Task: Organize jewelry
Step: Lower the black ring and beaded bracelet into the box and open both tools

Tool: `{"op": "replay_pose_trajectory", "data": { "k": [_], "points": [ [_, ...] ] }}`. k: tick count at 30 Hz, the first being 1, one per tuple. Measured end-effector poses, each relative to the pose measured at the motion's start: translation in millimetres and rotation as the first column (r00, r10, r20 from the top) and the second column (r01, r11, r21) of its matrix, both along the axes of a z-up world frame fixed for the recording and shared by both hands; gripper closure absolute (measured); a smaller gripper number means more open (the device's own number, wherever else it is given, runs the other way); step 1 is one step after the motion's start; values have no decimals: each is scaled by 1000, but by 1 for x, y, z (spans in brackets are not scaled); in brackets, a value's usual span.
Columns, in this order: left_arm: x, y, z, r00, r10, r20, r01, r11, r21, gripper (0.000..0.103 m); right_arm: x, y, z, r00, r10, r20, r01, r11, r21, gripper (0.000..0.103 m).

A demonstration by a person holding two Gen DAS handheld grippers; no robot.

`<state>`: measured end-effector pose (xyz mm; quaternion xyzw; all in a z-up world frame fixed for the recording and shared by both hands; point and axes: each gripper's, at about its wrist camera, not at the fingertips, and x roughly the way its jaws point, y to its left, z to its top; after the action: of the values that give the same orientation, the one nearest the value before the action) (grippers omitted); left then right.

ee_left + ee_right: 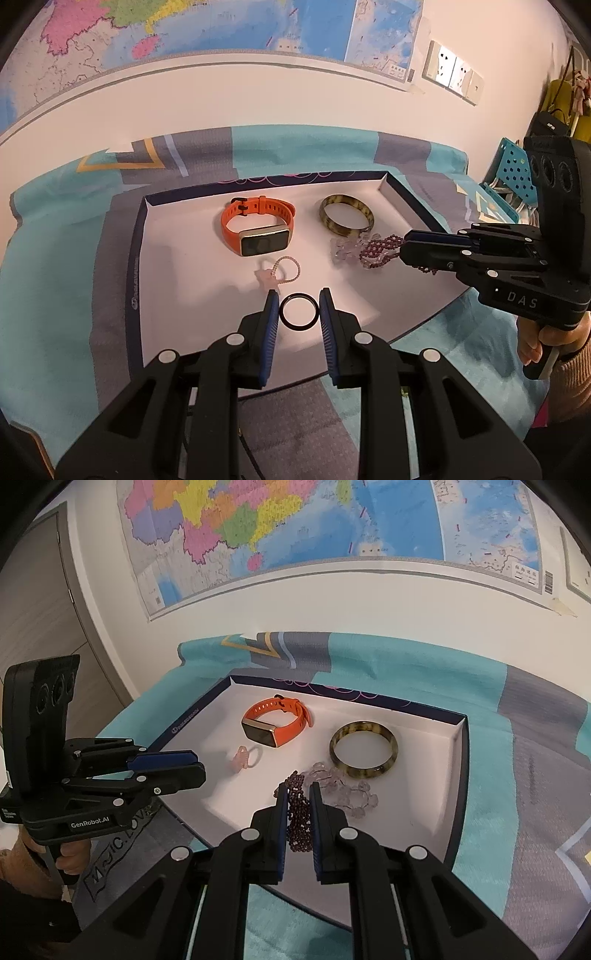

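- Black ring (298, 311): pinched between the pads of my left claw (298, 309), jaws narrowed onto its rim, over the near part of the tray (137, 266).
- Dark bead strand (297, 812): clamped in my right claw (297, 794), jaws almost closed on it; its loose end lies on the tray floor, touching the clear bead bracelet (340, 788).
- Bangle (364, 754), mottled brown: flat on the tray, just beyond the clear beads.
- Orange watch (256, 229): on its side at the tray's middle, screen toward me.
- Small pink ring (282, 273): just beyond my left claw's tip.
- Tray: white inside, dark rim, on a teal-and-grey cloth (55, 266).
- Wall behind: a map (295, 524) and sockets (452, 72).
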<state>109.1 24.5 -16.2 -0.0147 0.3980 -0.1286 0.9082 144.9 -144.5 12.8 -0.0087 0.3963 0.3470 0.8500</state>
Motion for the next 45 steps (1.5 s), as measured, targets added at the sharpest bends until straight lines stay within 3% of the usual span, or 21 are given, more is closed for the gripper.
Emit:
{"op": "replay_pose_trajectory", "data": {
  "k": [31,39,45],
  "points": [
    [42,-3,-26,992,69,-102,-67,997,23,80,27,20,-20,1000,-8,-28,6,997,-74,90],
    [42,2,-25,992,89,-93,-89,996,12,78,28,16,-17,999,-31,-13,30,997,-69,87],
    [30,10,-13,993,107,-50,-107,994,0,69,21,5,-6,999,-48,0,48,998,-34,84]
  ]
}}
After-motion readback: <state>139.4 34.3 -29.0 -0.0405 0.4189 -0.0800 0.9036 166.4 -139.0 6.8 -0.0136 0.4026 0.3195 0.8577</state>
